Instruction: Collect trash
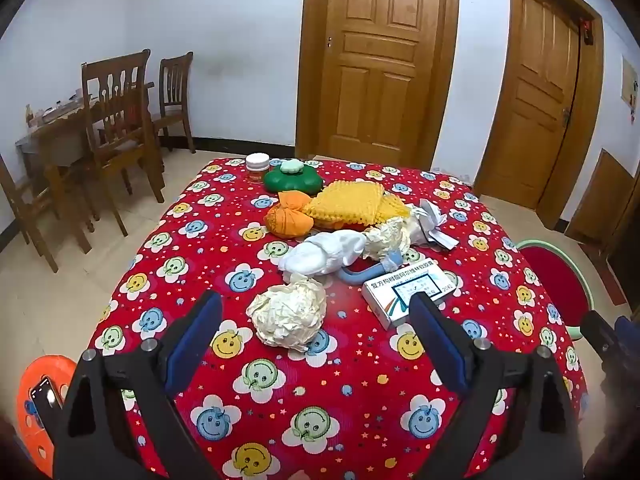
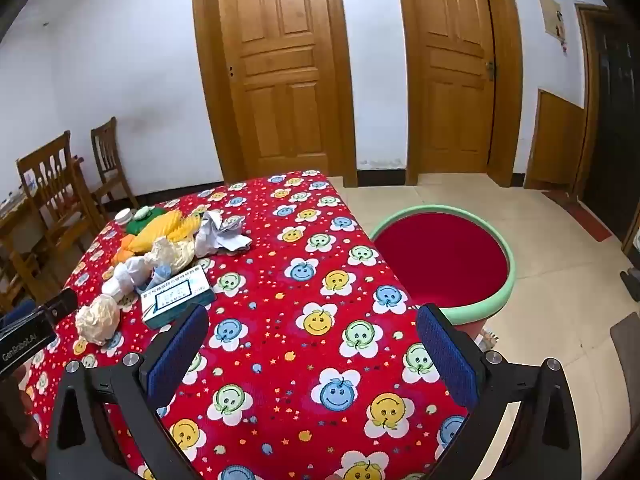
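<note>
A table under a red cloth printed with smiley-face flowers fills the lower half of both views. Right of it, at the right edge of the left wrist view and centre right of the right wrist view, stands a round red tub with a pale green rim on the tiled floor. The left gripper hangs over the near part of the table, its blue-padded fingers spread wide and empty; the right gripper is likewise spread wide over bare cloth, holding nothing. The trash lies in a cluster in the middle of the left wrist view: a yellow bumpy foam sheet, an orange tied cloth bundle, a white crumpled plastic bag, a white printed medicine box and, nearest, a cream crumpled paper ball between the left fingertips. A green flower-shaped lidded container and a small white-capped jar sit at the far edge.
</note>
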`<state>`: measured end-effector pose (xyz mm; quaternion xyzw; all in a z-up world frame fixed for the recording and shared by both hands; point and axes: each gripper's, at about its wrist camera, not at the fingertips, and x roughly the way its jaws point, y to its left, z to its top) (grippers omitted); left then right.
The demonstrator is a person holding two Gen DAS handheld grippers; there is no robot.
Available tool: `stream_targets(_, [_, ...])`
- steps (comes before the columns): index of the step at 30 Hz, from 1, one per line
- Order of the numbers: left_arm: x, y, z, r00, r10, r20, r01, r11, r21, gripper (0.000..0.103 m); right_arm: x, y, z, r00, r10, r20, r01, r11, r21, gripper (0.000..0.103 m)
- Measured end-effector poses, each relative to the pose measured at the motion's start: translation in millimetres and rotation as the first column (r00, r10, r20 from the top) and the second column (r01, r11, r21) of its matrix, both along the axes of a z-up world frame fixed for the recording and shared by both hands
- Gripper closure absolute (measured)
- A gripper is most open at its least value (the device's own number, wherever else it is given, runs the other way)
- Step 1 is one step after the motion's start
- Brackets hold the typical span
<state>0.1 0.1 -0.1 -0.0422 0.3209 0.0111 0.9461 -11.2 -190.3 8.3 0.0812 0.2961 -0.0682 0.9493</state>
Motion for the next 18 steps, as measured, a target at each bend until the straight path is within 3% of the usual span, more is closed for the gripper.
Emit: stream_targets(18, [-0.5, 0.4, -2.4, 1.000, 0.003, -0.003, -0.003, 1.000, -0.008, 0.009, -1.7, -1.0, 0.8, 1.000, -0.001, -0.012, 0.001, 1.000, -0.001, 0.000])
